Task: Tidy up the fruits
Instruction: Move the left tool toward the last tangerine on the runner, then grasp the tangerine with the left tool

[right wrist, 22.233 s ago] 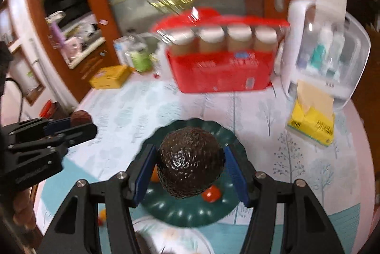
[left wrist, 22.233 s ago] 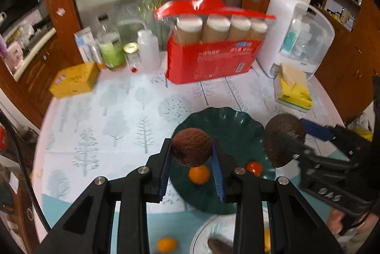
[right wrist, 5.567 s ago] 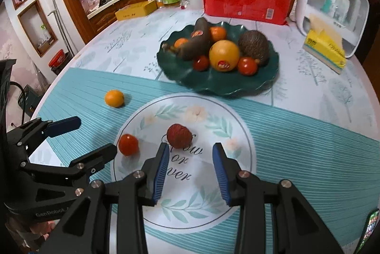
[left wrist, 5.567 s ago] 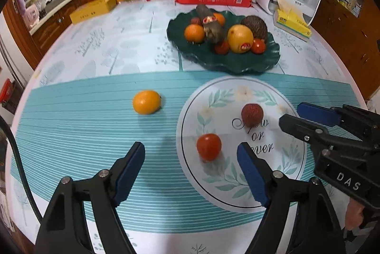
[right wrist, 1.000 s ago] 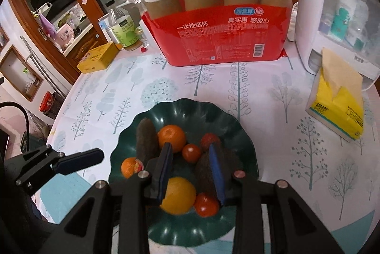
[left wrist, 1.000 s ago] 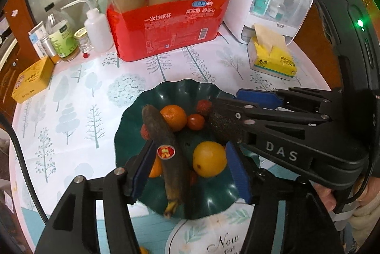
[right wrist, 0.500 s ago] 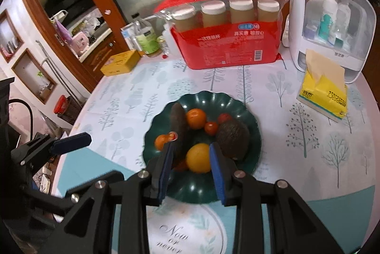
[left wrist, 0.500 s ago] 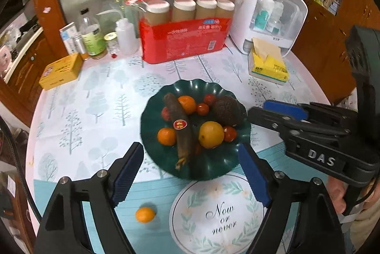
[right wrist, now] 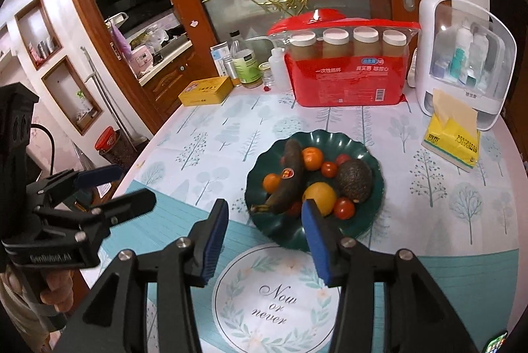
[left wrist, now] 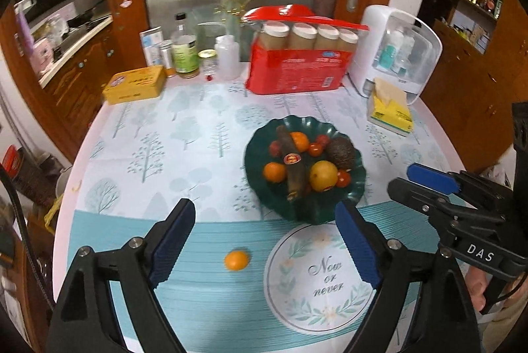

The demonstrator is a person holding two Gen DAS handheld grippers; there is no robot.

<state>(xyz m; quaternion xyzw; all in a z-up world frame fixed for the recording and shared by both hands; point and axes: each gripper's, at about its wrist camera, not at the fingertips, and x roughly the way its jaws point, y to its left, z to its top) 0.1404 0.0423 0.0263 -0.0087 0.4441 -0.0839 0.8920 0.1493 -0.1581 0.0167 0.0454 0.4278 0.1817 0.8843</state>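
Observation:
A dark green plate (left wrist: 252,168) (right wrist: 283,226) holds a dark banana (left wrist: 291,168), a yellow orange (left wrist: 325,176), an avocado (right wrist: 354,176), small oranges and tomatoes. One small orange (left wrist: 236,260) lies loose on the striped cloth, left of a round white placemat (left wrist: 326,283) (right wrist: 277,297). My left gripper (left wrist: 264,211) hangs above the table in front of the plate; its jaws are opening wide with nothing between them. My right gripper (right wrist: 264,208) hovers near the plate's front rim, its jaws opening and empty. It also shows as the right gripper (left wrist: 404,178) in the left wrist view.
At the back stand a red pack of paper cups (left wrist: 297,66), a white storage box (left wrist: 396,52), a yellow tissue pack (left wrist: 389,112), a yellow tin (left wrist: 135,84) and bottles (left wrist: 184,52). The round table's edge curves down the left side.
Both grippers have drawn back and up from the plate. The right jaws have parted and the left jaws stand wider. The loose orange and the placemat have come into view.

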